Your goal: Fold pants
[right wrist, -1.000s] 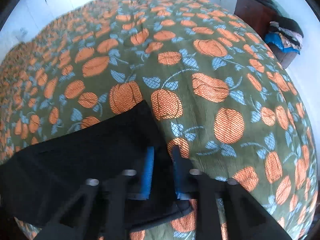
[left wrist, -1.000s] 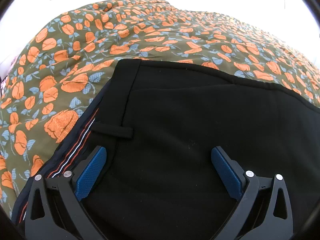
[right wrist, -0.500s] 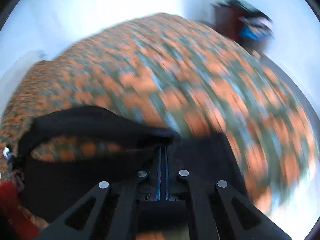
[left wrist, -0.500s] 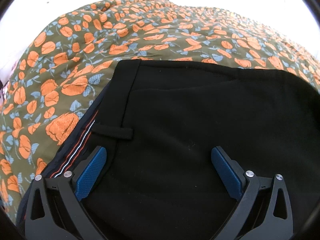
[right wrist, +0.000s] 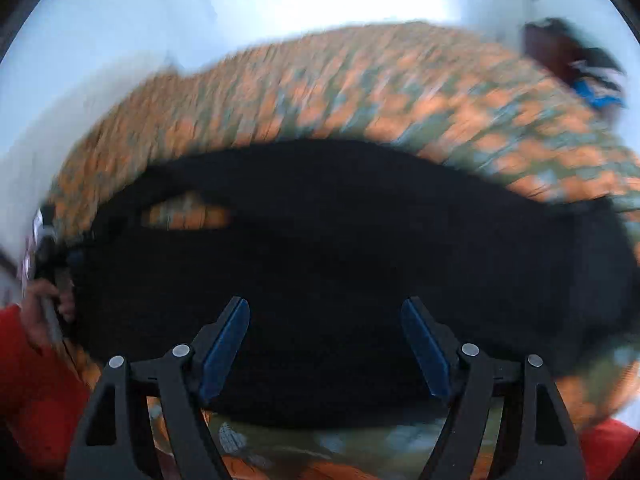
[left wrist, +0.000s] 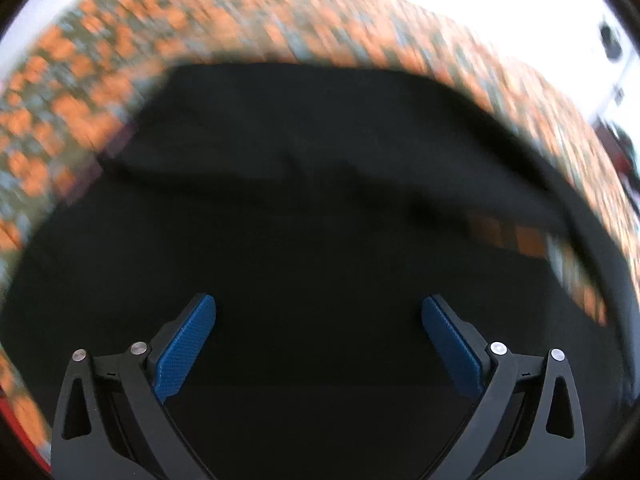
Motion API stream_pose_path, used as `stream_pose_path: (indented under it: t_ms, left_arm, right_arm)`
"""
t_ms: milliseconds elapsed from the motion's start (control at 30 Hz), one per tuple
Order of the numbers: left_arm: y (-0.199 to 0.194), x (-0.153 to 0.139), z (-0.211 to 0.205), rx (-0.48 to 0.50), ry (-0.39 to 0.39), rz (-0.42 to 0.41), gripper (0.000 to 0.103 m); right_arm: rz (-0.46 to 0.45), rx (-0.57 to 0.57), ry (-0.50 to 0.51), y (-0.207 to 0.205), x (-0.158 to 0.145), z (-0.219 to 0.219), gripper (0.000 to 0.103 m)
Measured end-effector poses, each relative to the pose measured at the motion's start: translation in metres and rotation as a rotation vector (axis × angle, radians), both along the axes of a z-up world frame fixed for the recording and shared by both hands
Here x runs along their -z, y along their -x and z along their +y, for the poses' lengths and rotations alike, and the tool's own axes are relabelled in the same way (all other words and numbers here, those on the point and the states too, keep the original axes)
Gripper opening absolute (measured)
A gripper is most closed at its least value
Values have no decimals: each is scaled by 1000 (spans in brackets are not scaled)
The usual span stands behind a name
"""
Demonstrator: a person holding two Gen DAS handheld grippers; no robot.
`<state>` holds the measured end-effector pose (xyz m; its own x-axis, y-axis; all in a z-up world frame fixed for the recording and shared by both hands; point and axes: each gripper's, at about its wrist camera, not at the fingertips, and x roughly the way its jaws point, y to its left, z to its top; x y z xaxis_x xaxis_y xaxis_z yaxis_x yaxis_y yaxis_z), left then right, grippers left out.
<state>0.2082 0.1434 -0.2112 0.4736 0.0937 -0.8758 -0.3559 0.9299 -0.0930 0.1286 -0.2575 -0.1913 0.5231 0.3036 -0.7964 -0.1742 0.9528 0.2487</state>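
The black pants [right wrist: 340, 248], soft, limp and seemingly doubled over on the bed's floral cover [right wrist: 320, 92], are best pinched at a folded edge, the left hand-held gripper [left wrist: 319, 344] being held wide and empty and the right hand-held gripper [right wrist: 326, 344] opening with nothing gripped.

Left claw [left wrist: 319, 316] gapes above black pants [left wrist: 320, 208].

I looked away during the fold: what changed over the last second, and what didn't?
The right tool, which had been shut on the leg end of the black pants, carried it across onto the rest of the garment and let go; its jaws are opening, nothing pinched. The left tool stayed open above the pants, shifting sideways. The pants remain on the floral bedspread.
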Motion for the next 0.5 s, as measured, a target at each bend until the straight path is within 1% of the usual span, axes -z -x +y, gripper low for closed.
stream_pose_path:
  t_ms: [33, 67, 100, 133, 167, 233, 300, 400, 500]
  left_arm:
    - [8, 1, -8, 14, -56, -26, 103]
    - [17, 1, -14, 25, -95, -69, 103]
    - [24, 0, -16, 21, -96, -88, 103]
    - [29, 1, -15, 16, -77, -93, 103]
    - [32, 1, -14, 20, -65, -97, 103]
    - [34, 0, -13, 48, -63, -93, 103]
    - [34, -1, -12, 73, -57, -85, 103]
    - [41, -1, -11, 82, -45, -86, 103]
    - [49, 0, -15, 104, -63, -92, 103]
  right_arm:
    - [46, -12, 21, -5, 15, 8, 80]
    - [54, -16, 43, -5, 24, 12, 84]
    - [36, -35, 59, -4, 28, 17, 91]
    - [15, -57, 71, -2, 29, 22, 95]
    - [10, -74, 82, -2, 30, 27, 102]
    - [-7, -98, 139, 0, 34, 38, 103]
    - [-24, -101, 161, 1, 37, 40, 103]
    - [-19, -82, 118, 3, 35, 35, 103]
    - [-24, -72, 103, 11, 34, 31, 103]
